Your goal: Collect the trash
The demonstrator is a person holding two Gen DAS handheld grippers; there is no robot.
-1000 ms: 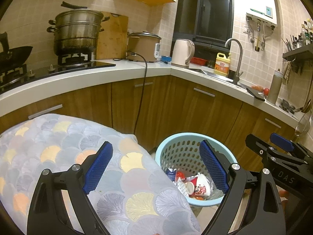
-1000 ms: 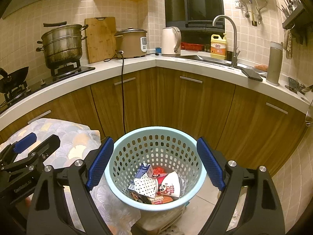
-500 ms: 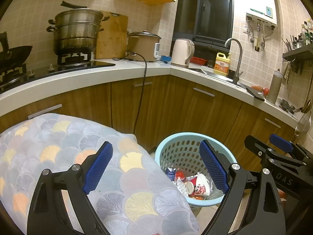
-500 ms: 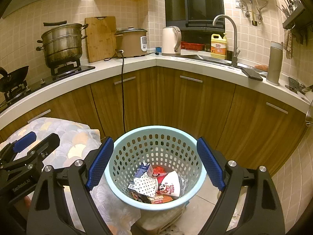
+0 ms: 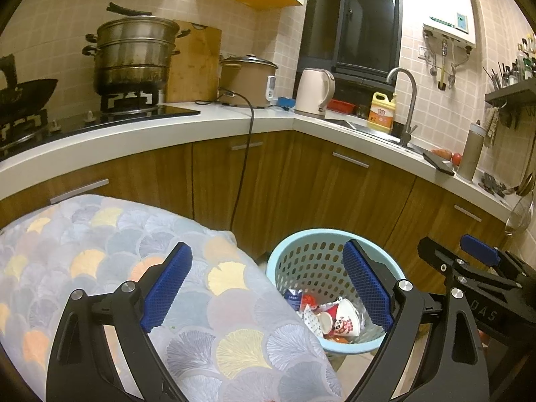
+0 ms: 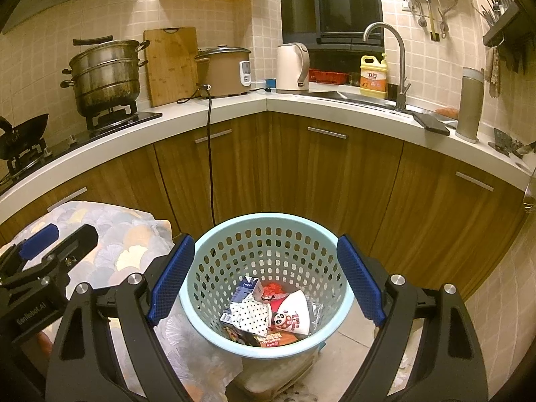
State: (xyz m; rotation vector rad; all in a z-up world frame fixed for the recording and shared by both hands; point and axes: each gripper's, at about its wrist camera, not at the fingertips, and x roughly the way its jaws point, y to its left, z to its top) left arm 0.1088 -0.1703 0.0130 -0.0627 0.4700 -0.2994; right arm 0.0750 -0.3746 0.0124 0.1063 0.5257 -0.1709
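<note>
A light blue perforated basket [image 6: 266, 224] stands on the floor; it also shows in the left wrist view [image 5: 321, 234]. Inside lie a paper cup with a panda print [image 6: 293, 315], a dotted wrapper [image 6: 249, 315], a blue carton [image 6: 246, 286] and red wrappers. The cup also shows in the left wrist view [image 5: 341, 321]. My right gripper [image 6: 266, 284] is open and empty, held above the basket with its pads either side of the rim. My left gripper [image 5: 268, 288] is open and empty, over the edge of a cloth-covered table [image 5: 117, 244] beside the basket.
Wooden cabinets [image 6: 335, 174] under a white counter [image 6: 234, 104] curve behind the basket. A black power cord [image 6: 210, 154] hangs down the cabinet front. On the counter stand a steamer pot [image 6: 104, 73], a rice cooker [image 6: 226, 70], a kettle [image 6: 291, 67] and a sink tap [image 6: 398, 63].
</note>
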